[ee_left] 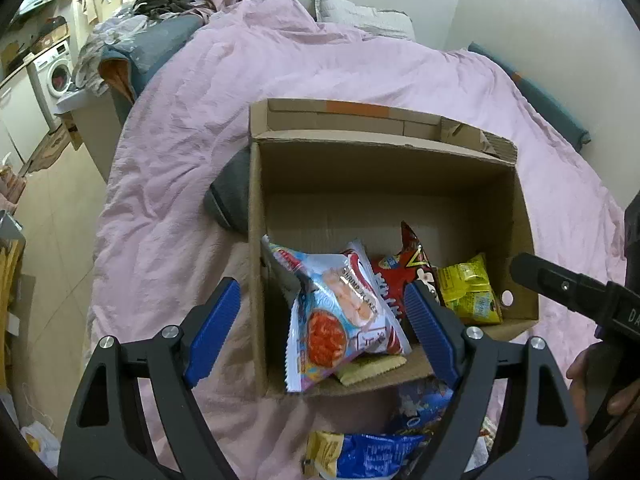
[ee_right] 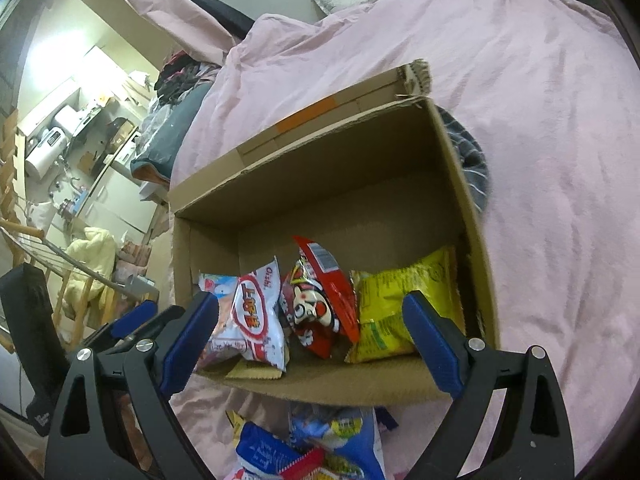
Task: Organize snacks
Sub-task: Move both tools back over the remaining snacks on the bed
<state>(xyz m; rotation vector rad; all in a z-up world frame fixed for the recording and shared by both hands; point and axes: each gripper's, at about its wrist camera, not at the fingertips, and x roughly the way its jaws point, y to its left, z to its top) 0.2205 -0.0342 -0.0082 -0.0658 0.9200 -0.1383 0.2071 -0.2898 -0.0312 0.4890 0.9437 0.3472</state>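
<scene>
An open cardboard box (ee_left: 380, 160) (ee_right: 304, 184) sits on a pink bed. Inside lie a white shrimp-flakes bag (ee_left: 340, 312) (ee_right: 252, 312), a red snack bag (ee_left: 404, 272) (ee_right: 320, 300), a yellow bag (ee_left: 470, 292) (ee_right: 396, 304) and a beige packet (ee_left: 372, 368). My left gripper (ee_left: 320, 320) is open and empty, its fingers either side of the shrimp bag above the box's near left. My right gripper (ee_right: 316, 340) is open and empty over the box's near edge. Loose blue snack bags (ee_left: 368, 452) (ee_right: 312, 444) lie on the bed in front of the box.
The pink duvet (ee_left: 280, 72) (ee_right: 540, 120) covers the bed around the box. A grey striped cloth (ee_left: 232, 196) (ee_right: 472, 160) lies against the box's side. A pillow (ee_left: 360, 16) is at the head. Laundry, a washing machine (ee_left: 54, 70) and clutter stand left of the bed.
</scene>
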